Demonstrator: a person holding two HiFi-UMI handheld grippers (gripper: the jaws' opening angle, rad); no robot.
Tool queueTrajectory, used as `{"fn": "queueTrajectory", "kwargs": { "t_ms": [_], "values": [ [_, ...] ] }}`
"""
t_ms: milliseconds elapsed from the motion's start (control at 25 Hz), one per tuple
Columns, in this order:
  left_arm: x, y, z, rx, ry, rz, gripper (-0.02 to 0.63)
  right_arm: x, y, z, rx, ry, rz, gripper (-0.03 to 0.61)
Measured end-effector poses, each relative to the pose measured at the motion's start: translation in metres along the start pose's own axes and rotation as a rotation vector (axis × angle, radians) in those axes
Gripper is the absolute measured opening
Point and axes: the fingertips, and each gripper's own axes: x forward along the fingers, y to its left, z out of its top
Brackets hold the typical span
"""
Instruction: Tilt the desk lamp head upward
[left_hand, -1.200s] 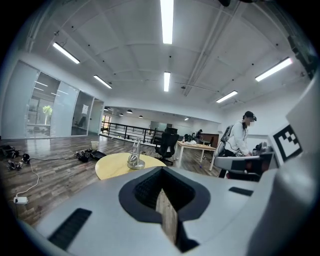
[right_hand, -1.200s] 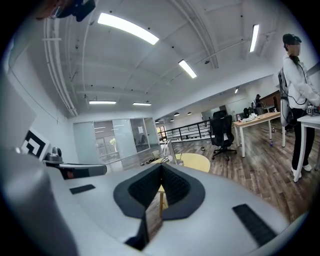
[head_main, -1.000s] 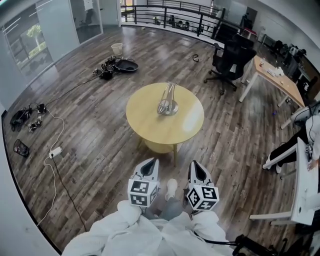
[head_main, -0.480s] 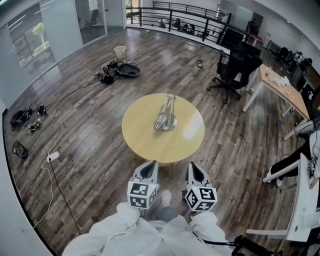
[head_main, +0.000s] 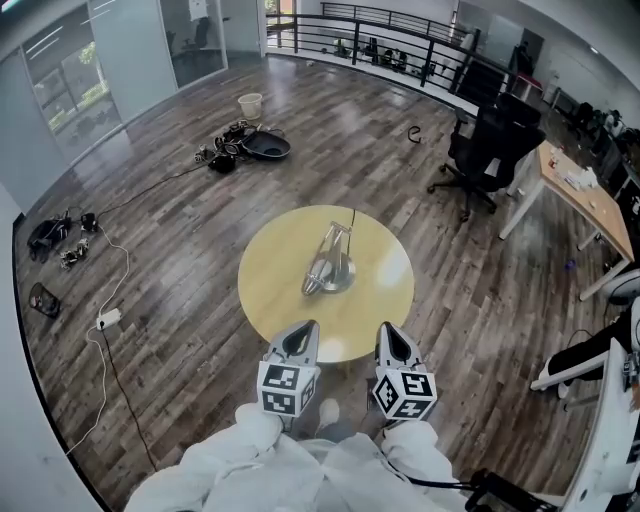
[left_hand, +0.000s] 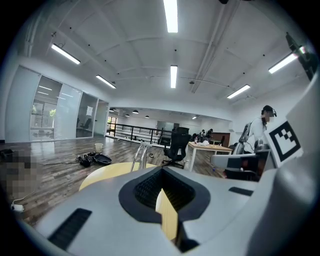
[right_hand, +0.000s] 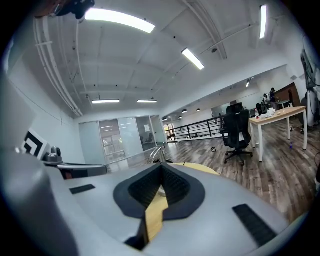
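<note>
Lamp (head_main: 328, 262) on the round yellow table (head_main: 265, 290), near the middle: thin silvery arms rising from a round base. Nothing touches it.

Both claws are held side by side at the table's near edge, pointing across the top toward the lamp. The left claw (head_main: 302, 330) and the right claw (head_main: 390, 331) sit level with one another, with a gap between them, and white sleeves (head_main: 280, 470) show behind them. The lamp stands ahead of that gap, well apart from both tips.

From the left claw (left_hand: 161, 172) the lamp (left_hand: 140, 156) shows upright a little to the left of the jaw line, beyond a stretch of bare table (left_hand: 100, 175). Its jaws are together, with nothing in them.

From the right claw (right_hand: 161, 169) the lamp (right_hand: 156, 151) shows just over the tips, far off on the table (right_hand: 202, 169). These jaws are together too, and empty.

A black chair (head_main: 492, 145) stands on the wooden floor (head_main: 180, 250) past the table.
</note>
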Motion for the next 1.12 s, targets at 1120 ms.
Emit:
{"fn": "queueTrajectory", "kwargs": {
  "t_ms": [1120],
  "values": [
    [0.122,0.099,-0.017,0.026,0.122,0.112,0.016,0.231,-0.040,-0.092,-0.191,0.322,0.184,0.009]
  ]
}}
